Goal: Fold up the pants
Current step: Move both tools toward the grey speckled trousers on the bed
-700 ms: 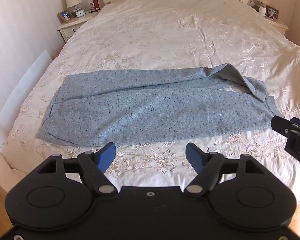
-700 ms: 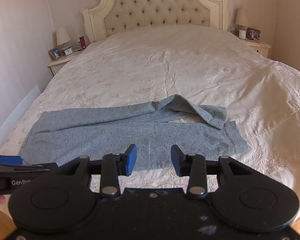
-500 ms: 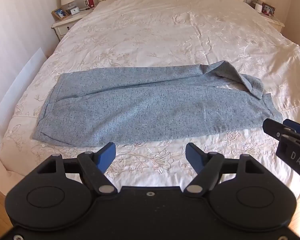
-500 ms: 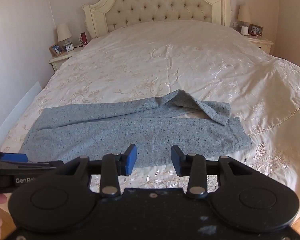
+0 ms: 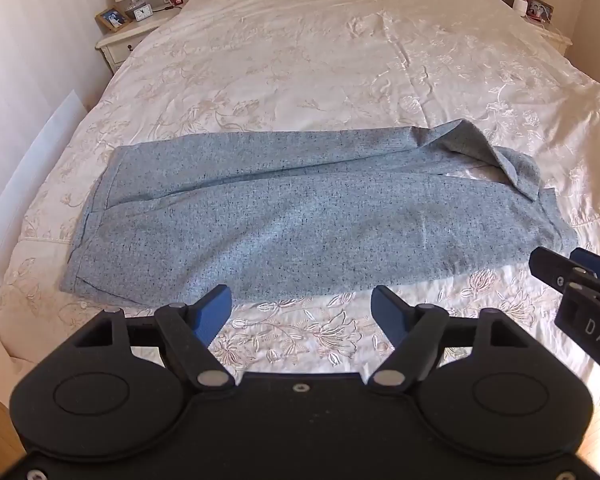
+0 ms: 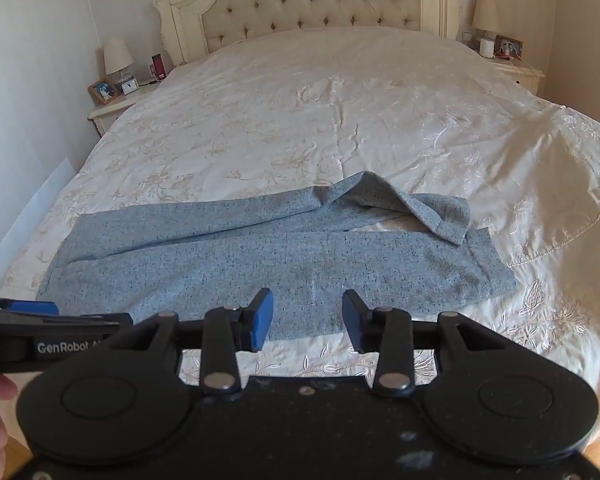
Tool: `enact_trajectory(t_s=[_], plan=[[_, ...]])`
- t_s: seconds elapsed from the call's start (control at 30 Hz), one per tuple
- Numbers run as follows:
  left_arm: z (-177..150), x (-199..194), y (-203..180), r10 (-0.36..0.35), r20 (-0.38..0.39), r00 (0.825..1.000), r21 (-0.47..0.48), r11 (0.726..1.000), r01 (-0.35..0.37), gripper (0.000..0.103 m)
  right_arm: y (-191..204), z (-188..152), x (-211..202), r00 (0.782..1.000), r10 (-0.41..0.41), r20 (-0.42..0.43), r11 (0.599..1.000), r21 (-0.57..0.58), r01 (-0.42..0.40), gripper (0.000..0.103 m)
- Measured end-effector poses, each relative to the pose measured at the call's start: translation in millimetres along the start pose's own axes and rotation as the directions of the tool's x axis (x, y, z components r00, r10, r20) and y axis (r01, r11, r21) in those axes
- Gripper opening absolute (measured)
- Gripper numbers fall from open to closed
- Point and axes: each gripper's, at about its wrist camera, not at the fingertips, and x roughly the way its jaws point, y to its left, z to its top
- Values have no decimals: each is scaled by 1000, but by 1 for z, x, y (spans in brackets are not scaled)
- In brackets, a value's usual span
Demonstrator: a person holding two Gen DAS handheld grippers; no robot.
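Grey-blue speckled pants [image 5: 300, 216] lie flat across the bed, folded lengthwise, waist at the left and cuffs at the right. The far leg's cuff [image 5: 496, 156] is flipped back over itself. The pants also show in the right wrist view [image 6: 284, 264]. My left gripper [image 5: 302, 312] is open and empty, above the pants' near edge. My right gripper [image 6: 307, 322] is open and empty, over the near edge toward the cuffs. Each gripper shows at the edge of the other's view: the right one [image 5: 580, 280] and the left one [image 6: 40, 320].
The cream embroidered bedspread [image 5: 320, 72] covers the bed, with a tufted headboard [image 6: 308, 4] at the far end. Nightstands with lamps and frames stand at the left [image 5: 128, 32] and right [image 6: 508, 60]. A white board [image 5: 60, 128] leans at the left wall.
Both grippers have moved forward and nearer to the pants; the pants fill more of both views. The pants have not moved, and both grippers stay open.
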Motion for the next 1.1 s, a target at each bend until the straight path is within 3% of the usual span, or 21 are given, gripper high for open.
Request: enact_trajectory(t_s=[1.1], plan=[[11,19,7,-12,-42,999,9,1000,13,78,13,14,10,1000,0,-24,1000,-2,0,41]])
